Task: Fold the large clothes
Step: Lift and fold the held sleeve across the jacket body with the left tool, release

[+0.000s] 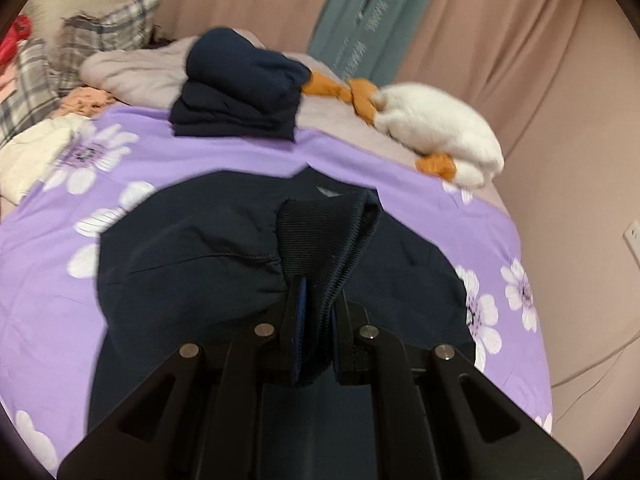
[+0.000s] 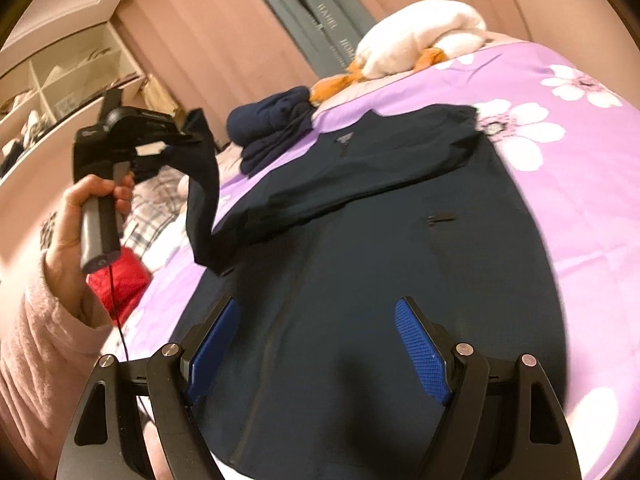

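A large dark navy jacket point(image 2: 380, 240) lies spread on the purple flowered bedspread point(image 2: 580, 200); it also shows in the left wrist view point(image 1: 192, 248). My left gripper point(image 1: 318, 308) is shut on the jacket's ribbed sleeve cuff point(image 1: 324, 236) and holds it lifted above the body of the jacket. In the right wrist view the left gripper point(image 2: 176, 148) holds the sleeve point(image 2: 204, 208) up at the left side of the bed. My right gripper point(image 2: 316, 344) is open and empty, low over the jacket's lower part.
A folded stack of dark navy clothes point(image 1: 236, 92) sits at the far end of the bed, beside a white and orange plush toy point(image 1: 436, 128). Plaid pillows point(image 1: 104, 36) and loose clothes lie at the far left. Pink curtains point(image 1: 520, 40) hang behind. A red garment point(image 2: 120, 280) lies by the bed's left edge.
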A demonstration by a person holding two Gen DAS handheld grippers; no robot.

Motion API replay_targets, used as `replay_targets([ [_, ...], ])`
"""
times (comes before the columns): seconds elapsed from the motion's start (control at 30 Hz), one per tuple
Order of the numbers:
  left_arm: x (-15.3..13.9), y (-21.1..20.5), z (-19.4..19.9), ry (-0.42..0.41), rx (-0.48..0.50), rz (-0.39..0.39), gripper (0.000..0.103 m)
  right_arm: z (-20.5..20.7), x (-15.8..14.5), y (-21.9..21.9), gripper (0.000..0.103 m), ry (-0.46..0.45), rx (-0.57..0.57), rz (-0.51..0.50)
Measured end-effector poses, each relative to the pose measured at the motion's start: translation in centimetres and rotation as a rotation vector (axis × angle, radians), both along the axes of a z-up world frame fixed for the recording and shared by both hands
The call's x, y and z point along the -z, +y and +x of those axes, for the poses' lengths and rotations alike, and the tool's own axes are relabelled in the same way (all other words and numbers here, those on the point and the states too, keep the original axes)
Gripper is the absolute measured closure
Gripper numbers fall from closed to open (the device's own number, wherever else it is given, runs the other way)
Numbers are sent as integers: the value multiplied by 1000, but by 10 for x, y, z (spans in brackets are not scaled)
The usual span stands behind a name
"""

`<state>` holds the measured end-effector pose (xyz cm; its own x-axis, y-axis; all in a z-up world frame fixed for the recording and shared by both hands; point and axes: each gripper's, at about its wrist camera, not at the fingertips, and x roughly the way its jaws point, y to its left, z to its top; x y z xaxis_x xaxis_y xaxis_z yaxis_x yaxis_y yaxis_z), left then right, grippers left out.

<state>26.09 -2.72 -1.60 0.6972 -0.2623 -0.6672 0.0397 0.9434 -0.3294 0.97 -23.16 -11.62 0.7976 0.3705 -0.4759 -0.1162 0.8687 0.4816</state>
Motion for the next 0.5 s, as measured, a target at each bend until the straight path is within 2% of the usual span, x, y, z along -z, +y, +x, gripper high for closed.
replay_targets([
  [0.13,20,-39,12,19,41,38,93,-9,6,-24,23,10,59,37],
  [0.3,34,-83,21,26,160,-14,90,-15,12,-40,23,40,106,28],
  [0.4,34,-111,23,39,280,-100,73,-16,13,-44,23,49,119,25],
  [0.47,30,-120,20,41,308,-150,48,-14,15,-45,23,57,128,30],
  [0.5,27,-121,16,33,314,-167,44,-13,16,-45,23,67,134,36],
])
